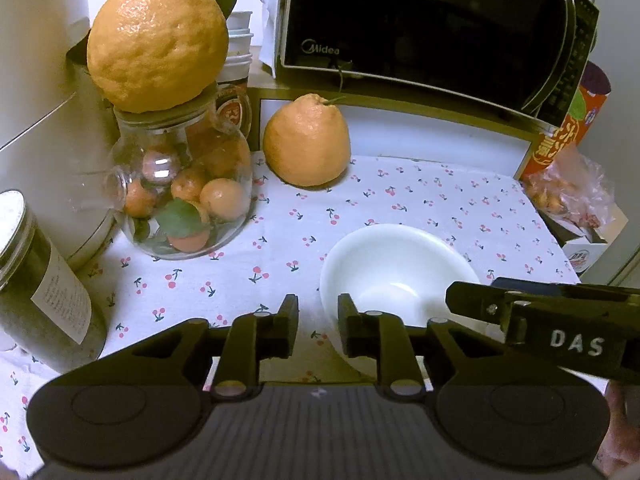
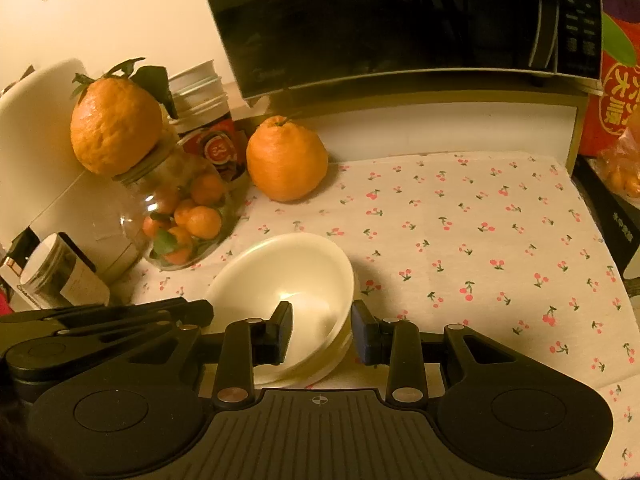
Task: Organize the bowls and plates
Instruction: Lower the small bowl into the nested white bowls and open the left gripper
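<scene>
Left wrist view: left gripper [image 1: 318, 330] jaws slightly apart, straddling near rim of white bowl [image 1: 394, 276] on cherry-print cloth [image 1: 440, 200], not pinching | Right wrist view: right gripper [image 2: 321, 334] jaws spread either side of bowl's right rim, stacked bowls [image 2: 280, 300] near glass jar [image 2: 184, 208]

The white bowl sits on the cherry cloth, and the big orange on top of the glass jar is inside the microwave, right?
Not quite. The big orange is not inside the microwave; it rests on the lid of the glass jar, left of the microwave, as the left wrist view shows. The white bowl does sit on the cherry cloth.
</scene>
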The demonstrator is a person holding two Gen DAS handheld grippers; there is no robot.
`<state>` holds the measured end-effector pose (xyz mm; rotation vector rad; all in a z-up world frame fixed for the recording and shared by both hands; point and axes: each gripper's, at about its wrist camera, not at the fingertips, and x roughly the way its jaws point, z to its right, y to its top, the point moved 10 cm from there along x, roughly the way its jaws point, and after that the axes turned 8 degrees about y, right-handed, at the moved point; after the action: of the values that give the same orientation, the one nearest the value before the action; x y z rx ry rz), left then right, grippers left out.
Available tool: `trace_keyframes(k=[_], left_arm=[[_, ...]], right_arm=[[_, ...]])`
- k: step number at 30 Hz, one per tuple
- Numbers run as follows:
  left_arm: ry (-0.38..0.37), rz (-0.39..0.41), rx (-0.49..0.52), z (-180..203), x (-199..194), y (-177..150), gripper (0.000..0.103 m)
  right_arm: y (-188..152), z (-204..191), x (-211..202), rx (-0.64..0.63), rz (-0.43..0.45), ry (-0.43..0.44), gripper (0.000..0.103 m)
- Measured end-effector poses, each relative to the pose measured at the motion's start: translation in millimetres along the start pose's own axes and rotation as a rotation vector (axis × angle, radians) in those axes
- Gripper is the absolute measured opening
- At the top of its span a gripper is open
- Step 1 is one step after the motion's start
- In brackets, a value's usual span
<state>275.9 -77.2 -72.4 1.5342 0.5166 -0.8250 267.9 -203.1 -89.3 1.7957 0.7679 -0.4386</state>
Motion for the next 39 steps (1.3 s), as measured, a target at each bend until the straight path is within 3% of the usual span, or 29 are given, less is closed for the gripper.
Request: trace_keyframes(k=[4, 7, 10, 12, 18, 25, 31, 39], left_arm=[[0.001, 0.003, 0.004, -1, -1, 0, 0.022], [-0.014, 0.007, 0.007, 0, -3, 0, 0.031], [-0.038, 0.025, 0.024, 1, -7, 1, 0.049], [-0.052, 0.047, 0.039, 2, -11, 2, 0.067], [-0.096, 0.087, 0.112, 7, -18, -3, 0.094], [-0.167, 0.101, 0.223, 25, -19, -19, 0.102], [-0.176, 0.088, 0.293, 38, -10, -32, 0.102], [-0.199, 0.066, 0.235, 41, 2, -33, 0.102]], right_arm=[[3, 3, -5, 0.018, 0.013, 0.009, 0.057], [4, 7, -8, 0.031, 0.019, 0.008, 0.066], [5, 11, -11, 0.042, 0.021, 0.007, 0.073], [5, 14, -13, 0.052, 0.023, 0.007, 0.08], [6, 25, -19, 0.083, 0.034, -0.005, 0.09], [3, 38, -21, 0.181, 0.025, 0.017, 0.091], [-1, 40, -15, 0.276, 0.0, 0.071, 0.091], [-6, 38, -2, 0.321, -0.037, 0.095, 0.091]])
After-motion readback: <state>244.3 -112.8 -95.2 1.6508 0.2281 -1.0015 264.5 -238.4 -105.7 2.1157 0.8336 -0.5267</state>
